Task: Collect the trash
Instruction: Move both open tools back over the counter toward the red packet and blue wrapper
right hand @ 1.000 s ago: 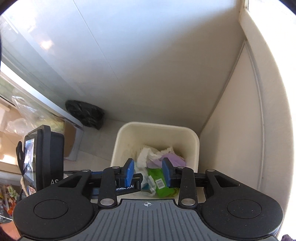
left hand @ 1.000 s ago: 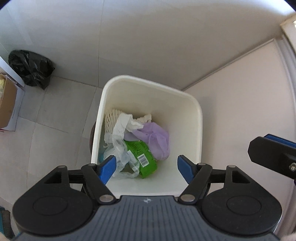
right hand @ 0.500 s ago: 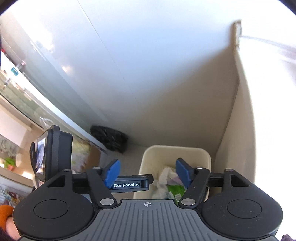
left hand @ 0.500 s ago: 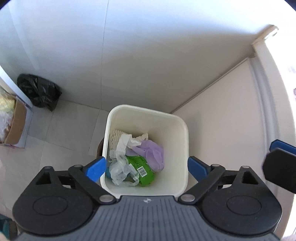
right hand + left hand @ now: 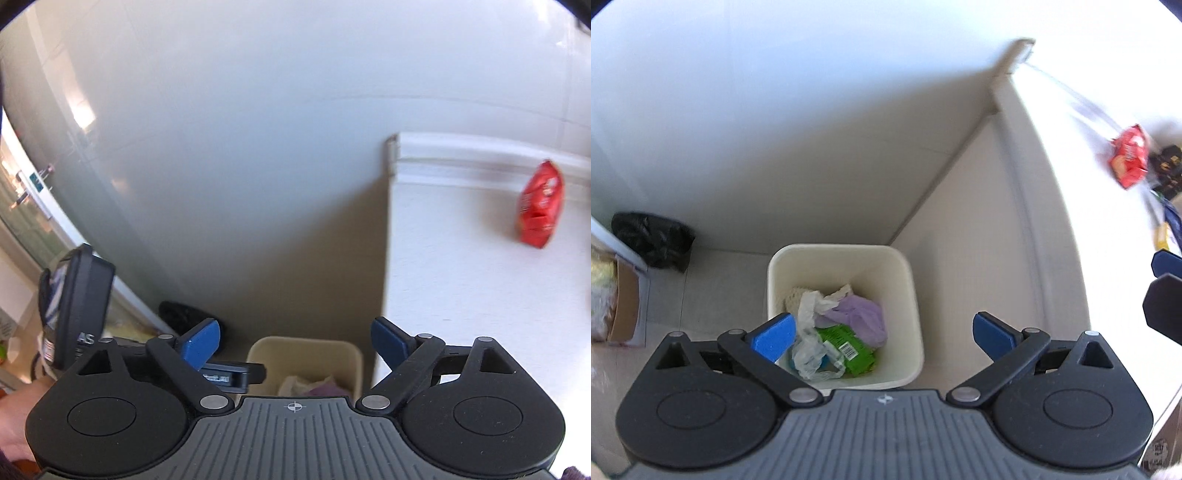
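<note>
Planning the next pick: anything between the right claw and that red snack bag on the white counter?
Nothing visible. The right claw is open and empty, and the red snack bag lies alone on the white counter, with bare surface between them. The white bin sits below the claw, off that path.

Cream square plastic bin (image 5: pixel 846 258) on tiled floor in a corner, holding green wrapper (image 5: pixel 847 347), lilac cloth (image 5: pixel 862 314), clear plastic; red snack packet (image 5: pixel 539 206) on white counter.

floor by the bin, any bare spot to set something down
Bare tiles between the white bin and the black bag. The bin's right side hugs the wall, and a cardboard box crowds the far left.
</note>
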`<state>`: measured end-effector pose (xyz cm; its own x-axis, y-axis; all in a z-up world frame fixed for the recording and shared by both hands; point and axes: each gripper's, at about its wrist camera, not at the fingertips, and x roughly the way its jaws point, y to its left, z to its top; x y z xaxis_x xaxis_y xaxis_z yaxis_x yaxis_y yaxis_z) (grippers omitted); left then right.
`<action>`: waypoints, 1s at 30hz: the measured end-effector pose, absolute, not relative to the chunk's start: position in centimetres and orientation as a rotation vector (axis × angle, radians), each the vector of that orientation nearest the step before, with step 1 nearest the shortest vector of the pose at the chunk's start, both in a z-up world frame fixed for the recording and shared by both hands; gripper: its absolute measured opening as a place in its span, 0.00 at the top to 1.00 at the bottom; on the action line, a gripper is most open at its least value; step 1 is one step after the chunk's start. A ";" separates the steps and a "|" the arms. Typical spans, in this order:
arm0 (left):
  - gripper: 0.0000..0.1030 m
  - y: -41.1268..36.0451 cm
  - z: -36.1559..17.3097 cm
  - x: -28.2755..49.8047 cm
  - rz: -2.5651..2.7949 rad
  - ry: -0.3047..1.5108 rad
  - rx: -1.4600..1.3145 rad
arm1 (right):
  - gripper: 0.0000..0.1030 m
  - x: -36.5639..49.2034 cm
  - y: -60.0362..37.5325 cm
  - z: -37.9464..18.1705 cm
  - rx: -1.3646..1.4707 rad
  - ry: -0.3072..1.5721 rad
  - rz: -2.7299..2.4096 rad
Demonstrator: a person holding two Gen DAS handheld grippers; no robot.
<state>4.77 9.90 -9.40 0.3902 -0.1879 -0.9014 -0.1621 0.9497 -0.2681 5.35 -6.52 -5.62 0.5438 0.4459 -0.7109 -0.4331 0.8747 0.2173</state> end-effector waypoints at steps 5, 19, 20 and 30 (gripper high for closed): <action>0.01 7.9 -7.4 4.6 -0.082 1.159 -0.289 | 0.09 4.4 -9.3 -5.0 0.040 0.806 0.459; 0.01 1.0 -3.8 5.5 -0.256 1.108 -0.149 | 0.05 3.0 -18.5 -3.0 0.079 0.725 0.264; 0.01 0.3 -3.7 5.6 -0.266 1.105 -0.139 | 0.05 3.0 -19.0 -2.9 0.081 0.721 0.252; 0.01 -4.2 -2.6 7.5 -0.343 1.067 -0.075 | 0.05 2.1 -24.4 -1.8 0.123 0.690 0.135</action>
<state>7.54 -4.21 -2.59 0.4354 -0.3109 -0.8449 0.2389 0.9447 -0.2246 2.13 -24.38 -1.81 0.7631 0.1640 -0.6251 -0.0829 0.9841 0.1570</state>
